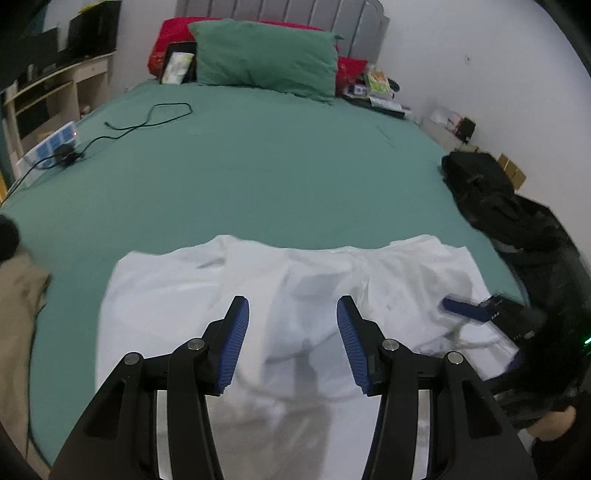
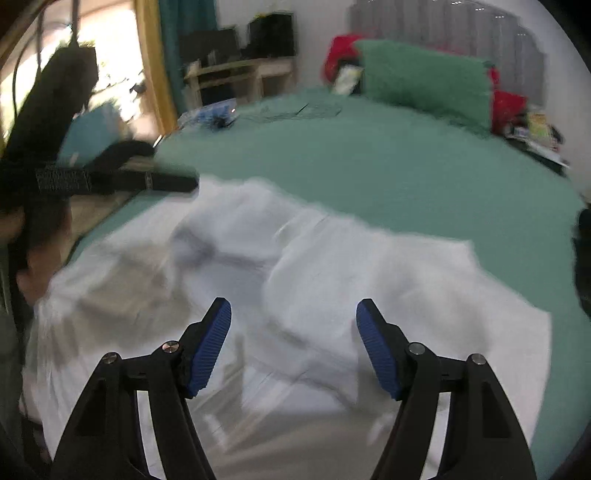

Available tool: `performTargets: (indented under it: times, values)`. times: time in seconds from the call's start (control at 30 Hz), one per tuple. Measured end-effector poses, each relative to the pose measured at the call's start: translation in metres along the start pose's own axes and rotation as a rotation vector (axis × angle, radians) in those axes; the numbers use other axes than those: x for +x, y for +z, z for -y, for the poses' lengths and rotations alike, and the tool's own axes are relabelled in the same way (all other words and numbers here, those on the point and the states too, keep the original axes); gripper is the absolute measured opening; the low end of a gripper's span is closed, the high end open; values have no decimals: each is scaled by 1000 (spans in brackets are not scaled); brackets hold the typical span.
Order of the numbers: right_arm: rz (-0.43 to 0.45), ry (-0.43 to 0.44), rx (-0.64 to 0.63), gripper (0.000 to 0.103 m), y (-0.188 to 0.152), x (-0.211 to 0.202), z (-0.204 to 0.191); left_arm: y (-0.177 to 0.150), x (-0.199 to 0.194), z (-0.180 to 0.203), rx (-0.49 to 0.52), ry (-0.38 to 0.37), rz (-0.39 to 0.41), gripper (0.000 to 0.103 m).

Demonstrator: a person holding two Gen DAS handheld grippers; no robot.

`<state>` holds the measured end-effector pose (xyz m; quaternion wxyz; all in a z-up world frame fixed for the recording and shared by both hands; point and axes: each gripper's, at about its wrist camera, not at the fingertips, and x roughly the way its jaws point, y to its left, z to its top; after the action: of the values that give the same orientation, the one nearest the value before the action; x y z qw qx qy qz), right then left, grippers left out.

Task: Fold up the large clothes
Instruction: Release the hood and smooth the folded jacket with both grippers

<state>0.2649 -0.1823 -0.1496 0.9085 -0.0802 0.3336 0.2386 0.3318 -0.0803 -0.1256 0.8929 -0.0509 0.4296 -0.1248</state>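
Note:
A large white garment lies rumpled at the near end of a bed with a green sheet. My left gripper is open and empty just above the garment's middle. My right gripper also shows in the left wrist view, at the garment's right edge, blurred. In the right wrist view the white garment spreads below my right gripper, which is open and empty above it. The left gripper's black body shows at the left of that view, blurred.
A green pillow and red bedding lie at the headboard. A black cable and a power strip lie on the bed's left. Black bags sit at the right edge. A beige cloth lies at the left.

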Motion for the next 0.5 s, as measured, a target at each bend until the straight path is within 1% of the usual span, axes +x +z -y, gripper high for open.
performTargets:
  times: [0.07,0.13,0.17,0.23,0.27,0.3,0.33,0.37,0.43,0.5]
  values:
    - [40,-90,56,71,9,-3,17,3,16,3,1,12,-19,53]
    - [47,-149,90,71,11,-1,31,1,29,-3,-7,27,-52,53]
    - [39,-158,105,71,12,4,36,-1,38,-7,-15,33,-80,52]
    - [12,-120,130,71,11,15,46,-7,50,-16,-30,45,-128,53]
    - [-2,-82,141,71,10,21,50,-11,56,-20,-32,51,-144,53]
    - [-38,-19,164,71,5,32,54,-13,59,-22,-24,56,-146,53]
    - [-66,-6,179,71,1,38,55,-16,58,-23,-4,62,-137,53]
    - [-79,-17,181,71,-4,43,54,-17,57,-23,14,64,-136,53]
    - [-68,-44,135,71,-8,42,46,-18,54,-28,18,57,-141,53]
    - [-87,-77,92,71,-8,42,38,-20,47,-35,18,76,-140,54]
